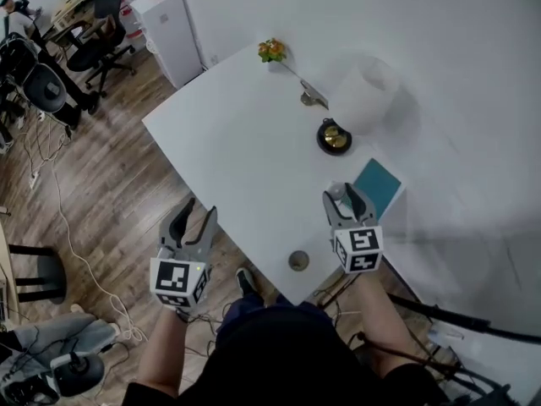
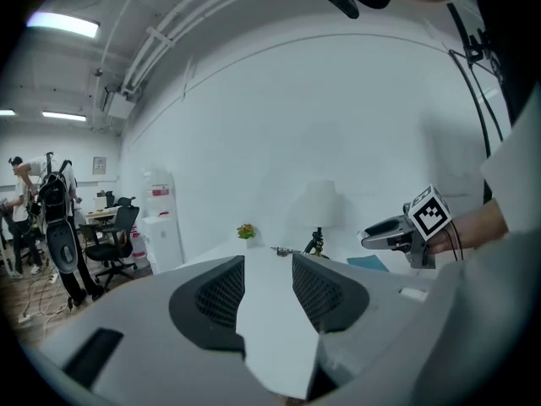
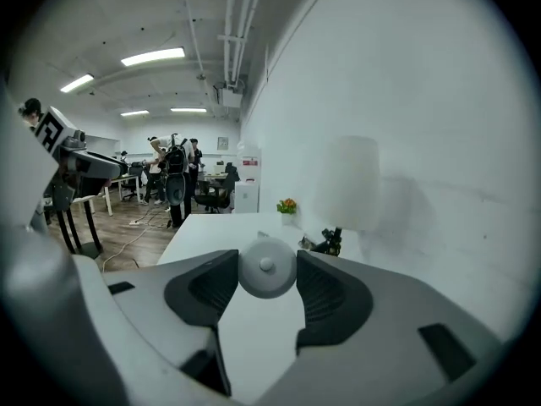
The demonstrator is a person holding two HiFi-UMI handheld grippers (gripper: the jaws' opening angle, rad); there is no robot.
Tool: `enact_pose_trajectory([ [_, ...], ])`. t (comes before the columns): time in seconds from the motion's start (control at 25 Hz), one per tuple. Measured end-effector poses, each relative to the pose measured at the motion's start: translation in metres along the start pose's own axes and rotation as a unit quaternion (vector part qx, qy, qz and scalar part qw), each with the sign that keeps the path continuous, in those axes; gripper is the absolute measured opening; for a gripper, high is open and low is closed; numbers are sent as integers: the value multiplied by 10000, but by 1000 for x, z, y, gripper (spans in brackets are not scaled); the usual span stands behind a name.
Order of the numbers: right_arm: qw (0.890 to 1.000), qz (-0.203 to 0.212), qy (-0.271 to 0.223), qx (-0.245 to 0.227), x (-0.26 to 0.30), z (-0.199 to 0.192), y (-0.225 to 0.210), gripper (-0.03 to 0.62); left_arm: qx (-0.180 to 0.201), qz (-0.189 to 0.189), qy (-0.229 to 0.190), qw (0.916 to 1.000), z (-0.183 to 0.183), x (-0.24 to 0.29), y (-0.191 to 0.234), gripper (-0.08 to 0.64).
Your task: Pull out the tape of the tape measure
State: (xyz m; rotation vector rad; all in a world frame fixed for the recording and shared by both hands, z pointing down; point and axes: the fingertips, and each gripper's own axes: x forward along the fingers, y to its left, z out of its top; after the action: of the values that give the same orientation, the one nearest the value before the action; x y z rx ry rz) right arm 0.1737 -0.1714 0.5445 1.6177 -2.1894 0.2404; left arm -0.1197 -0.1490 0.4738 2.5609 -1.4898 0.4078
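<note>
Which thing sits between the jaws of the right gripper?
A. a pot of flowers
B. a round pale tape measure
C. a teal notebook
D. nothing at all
B: the right gripper view shows a round pale tape measure with a centre button, gripped by the right gripper and touching both jaws.

No legible txt anywhere. Cubes on left gripper [image 1: 199, 211] and right gripper [image 1: 347, 198] carry only b/w square code patterns, no letters or nos. Red label [image 2: 161, 190] on dispenser [image 2: 161, 222] and wall frame [image 2: 100, 165] are too small and blurred to read.
</note>
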Motion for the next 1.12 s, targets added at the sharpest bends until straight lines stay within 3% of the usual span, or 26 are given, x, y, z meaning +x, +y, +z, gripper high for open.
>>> enact_pose_trajectory([
  [0.28, 9944, -119, -903, -531, -39, 88, -16, 221, 319, -210, -600, 9975, 60, -3, -10, 172],
  [0.52, 9837, -165, -1514, -955, -75, 161, -7, 221, 688, -615, -1084, 9898, 121, -9, -34, 164],
  [0.72, 9684, -71, -2015, -1468, -99, 213, 9, 221, 1233, -789, -1633, 9757, 174, -16, -51, 161],
  [0.92, 9616, -78, -2109, -1757, -118, 234, 24, 221, 1360, -1006, -2036, 9643, 210, -28, -66, 156],
  [1.04, 9552, -105, -2132, -2053, -124, 243, 32, 221, 1894, -1044, -2333, 9480, 226, -30, -80, 152],
  [1.12, 9507, -147, -2108, -2270, -128, 246, 38, 221, 2693, -1078, -2460, 9249, 231, -31, -95, 147],
])
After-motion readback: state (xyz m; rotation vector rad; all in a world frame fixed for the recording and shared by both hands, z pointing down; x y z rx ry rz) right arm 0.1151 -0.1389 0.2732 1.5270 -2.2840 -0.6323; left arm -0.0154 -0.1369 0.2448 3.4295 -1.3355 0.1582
